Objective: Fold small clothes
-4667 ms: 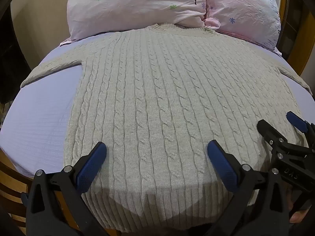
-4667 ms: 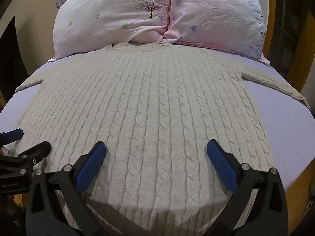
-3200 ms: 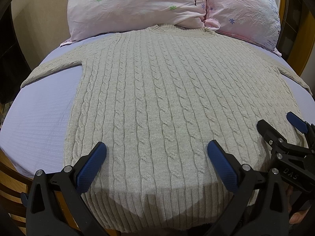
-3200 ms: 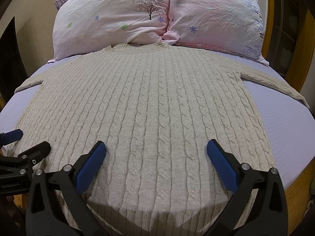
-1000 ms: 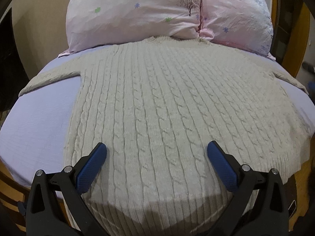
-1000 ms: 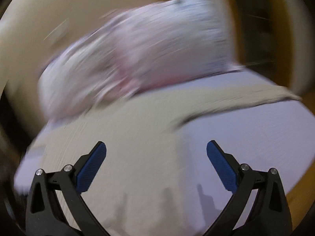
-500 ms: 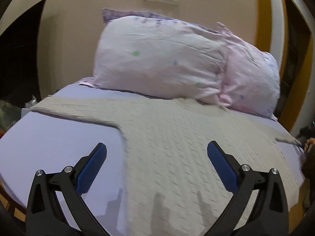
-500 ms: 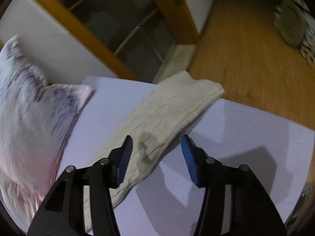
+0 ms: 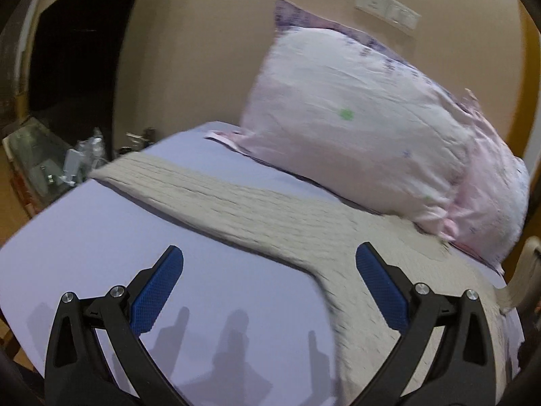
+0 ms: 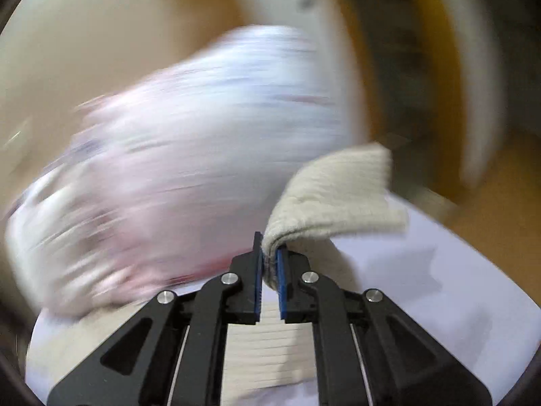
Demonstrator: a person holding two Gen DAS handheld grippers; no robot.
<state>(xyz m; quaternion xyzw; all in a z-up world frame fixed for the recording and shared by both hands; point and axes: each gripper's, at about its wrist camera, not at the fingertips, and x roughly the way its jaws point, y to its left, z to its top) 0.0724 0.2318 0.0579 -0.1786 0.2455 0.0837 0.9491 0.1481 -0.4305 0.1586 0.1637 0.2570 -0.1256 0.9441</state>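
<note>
A beige cable-knit sweater (image 9: pixel 355 237) lies flat on the lilac bed sheet (image 9: pixel 203 287). Its left sleeve (image 9: pixel 175 182) stretches out toward the bed's left edge. My left gripper (image 9: pixel 267 287) is open and empty, above the sheet just in front of that sleeve's armpit. My right gripper (image 10: pixel 269 264) is shut on the cuff end of the sweater's right sleeve (image 10: pixel 338 196) and holds it lifted off the bed; the cuff flops over to the right. That lifted sleeve also shows at the right edge of the left wrist view (image 9: pixel 522 277).
Two pink-white pillows (image 9: pixel 355 128) lean against the wall behind the sweater's collar; they are blurred in the right wrist view (image 10: pixel 175 169). Clutter (image 9: pixel 77 159) sits on a low surface beyond the bed's left edge. Wooden floor (image 10: pixel 487 209) lies to the right.
My right gripper has closed on the right sleeve's cuff and lifted it, swinging toward the pillows. My left gripper has moved left toward the left sleeve, still open.
</note>
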